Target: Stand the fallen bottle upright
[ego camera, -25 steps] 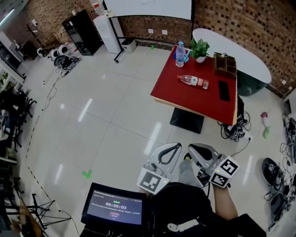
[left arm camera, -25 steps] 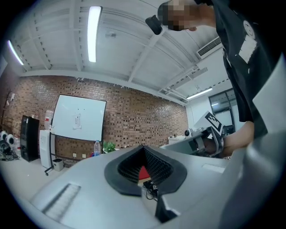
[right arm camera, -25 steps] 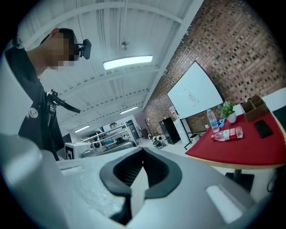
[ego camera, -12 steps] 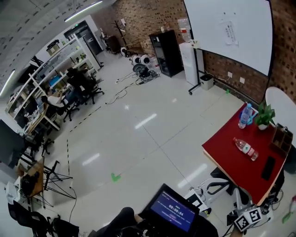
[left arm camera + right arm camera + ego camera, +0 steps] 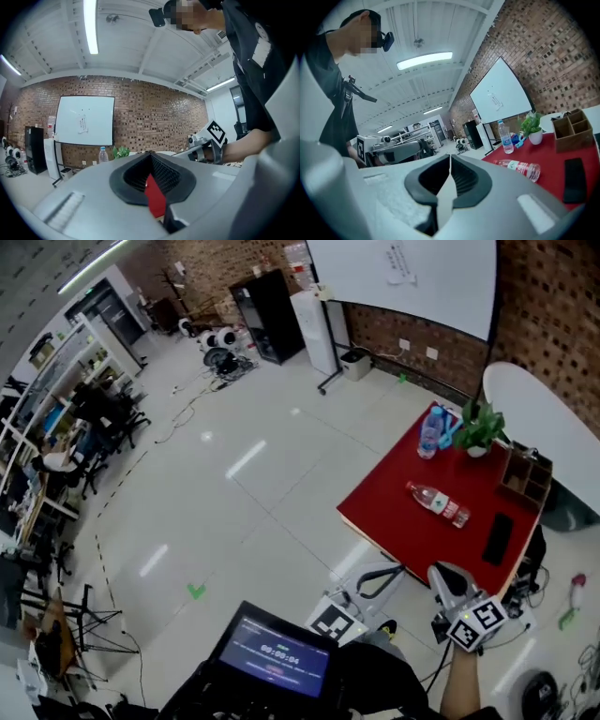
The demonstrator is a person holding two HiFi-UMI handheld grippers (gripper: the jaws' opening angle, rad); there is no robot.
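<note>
The fallen bottle (image 5: 437, 503), clear with a red label, lies on its side in the middle of the red table (image 5: 398, 521). In the right gripper view the fallen bottle (image 5: 520, 168) is ahead and to the right on the red table (image 5: 551, 157). My left gripper (image 5: 397, 568) and right gripper (image 5: 442, 572) hang side by side just short of the table's near edge, both empty. The left gripper (image 5: 150, 153) has its jaws together, and so does the right gripper (image 5: 450, 157). Neither touches the bottle.
At the table's far end stand an upright water bottle (image 5: 430, 431), a potted plant (image 5: 480, 427) and a wooden organizer (image 5: 525, 477). A black phone (image 5: 497, 538) lies near the right edge. A white round table (image 5: 539, 423) is behind. A screen (image 5: 272, 652) hangs at the person's chest.
The head view has swung from the room back toward the table. Both grippers have come closer to the table's near edge. The jaws stay shut.
</note>
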